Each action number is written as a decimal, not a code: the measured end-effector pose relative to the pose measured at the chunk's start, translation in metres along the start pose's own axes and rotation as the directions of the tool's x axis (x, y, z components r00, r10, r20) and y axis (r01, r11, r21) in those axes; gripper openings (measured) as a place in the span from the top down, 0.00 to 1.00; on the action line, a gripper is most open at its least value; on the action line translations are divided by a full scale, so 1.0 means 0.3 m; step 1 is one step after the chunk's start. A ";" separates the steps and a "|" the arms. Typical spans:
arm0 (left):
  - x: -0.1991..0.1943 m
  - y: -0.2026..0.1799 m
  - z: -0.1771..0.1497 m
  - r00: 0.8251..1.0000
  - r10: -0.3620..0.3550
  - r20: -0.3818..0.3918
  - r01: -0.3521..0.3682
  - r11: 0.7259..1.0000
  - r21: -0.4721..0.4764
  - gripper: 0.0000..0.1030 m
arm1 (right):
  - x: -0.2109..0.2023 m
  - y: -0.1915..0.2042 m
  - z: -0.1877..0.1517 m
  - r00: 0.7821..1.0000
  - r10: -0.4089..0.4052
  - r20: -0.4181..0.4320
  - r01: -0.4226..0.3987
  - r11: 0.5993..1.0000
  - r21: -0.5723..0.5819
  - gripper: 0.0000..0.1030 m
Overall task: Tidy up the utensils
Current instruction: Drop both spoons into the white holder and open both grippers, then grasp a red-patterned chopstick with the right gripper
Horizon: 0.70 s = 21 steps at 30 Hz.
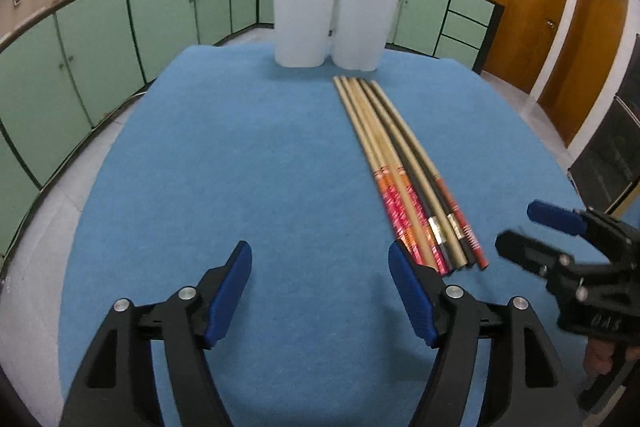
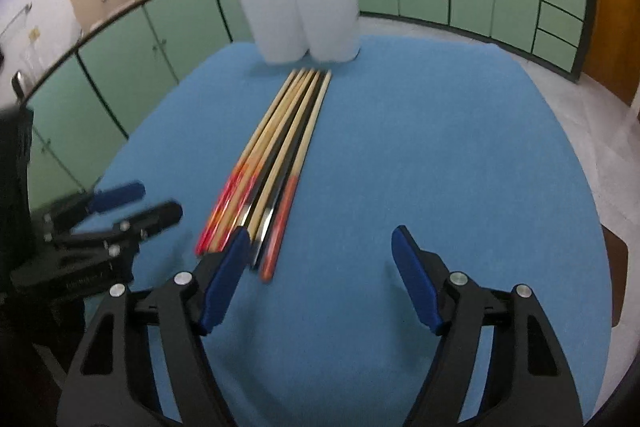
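L tongs (image 1: 320, 291): spread wide, nothing between the pads, low over the near edge of the worktop (image 1: 224, 163).
R tongs (image 2: 318, 279): spread wide too, empty. Both sets sit at the near end, side by side.
Chopsticks (image 1: 394, 163): bundle of approx 6, flat on the blue cloth, packed parallel and touching. Painted red/orange butt ends face near, plain tips face far.
Long axis: runs near-to-far, i.e. roughly along both tongs' pointing direction, not across it.
Bearing from L tongs: bundle is fwd and to the right; butt ends just beside the right pad, outside the gap.
Bearing from R tongs: bundle is fwd and to the left; butt ends just beside the left pad (image 2: 224, 279), also outside the gap.
Nearer arm: about even. Bundle lies between the two, neither clearly closer.
Key relation (my read): a pinch needs the jaws across the sticks, so either set has to shift sideways over the butt ends, or rotate, before closing.
Holders (image 1: 332, 23): two white tall containers, touching each other, upright at the far end, just past the stick tips. Something dark pokes out the tops; can't tell what.
Progress (judgement): sticks not yet in the holders, no grasp made.
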<state>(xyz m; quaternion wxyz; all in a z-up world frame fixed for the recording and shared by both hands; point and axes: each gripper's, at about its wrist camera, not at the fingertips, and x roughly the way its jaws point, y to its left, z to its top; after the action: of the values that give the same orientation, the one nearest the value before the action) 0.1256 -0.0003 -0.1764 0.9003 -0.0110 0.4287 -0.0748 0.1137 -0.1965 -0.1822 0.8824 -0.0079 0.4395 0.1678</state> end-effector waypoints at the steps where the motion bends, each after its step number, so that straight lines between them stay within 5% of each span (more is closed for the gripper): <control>1: 0.002 0.009 0.002 1.000 0.001 -0.002 -0.001 1.000 -0.005 0.32 | 0.007 0.008 -0.005 1.000 -0.007 -0.010 0.007 1.000 -0.009 0.37; 10: 0.023 0.002 0.003 1.000 0.011 0.005 -0.011 1.000 -0.008 0.32 | 0.038 0.034 -0.025 0.992 -0.126 -0.013 0.125 0.991 -0.054 0.49; 15: 0.022 -0.005 -0.009 1.000 0.010 0.006 -0.010 1.000 -0.005 0.32 | 0.022 0.001 -0.028 0.996 -0.087 0.012 0.087 0.996 -0.033 0.50; 21: 0.023 -0.044 -0.017 0.999 -0.048 -0.006 0.048 0.998 0.026 0.32 | 0.039 0.035 -0.026 0.999 -0.053 0.003 0.053 0.996 -0.072 0.70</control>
<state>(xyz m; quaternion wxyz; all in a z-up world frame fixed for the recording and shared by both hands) 0.1244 -0.0142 -0.1839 0.8971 -0.0094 0.4297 -0.1022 0.1109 -0.1844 -0.1946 0.8859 -0.0511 0.4323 0.1601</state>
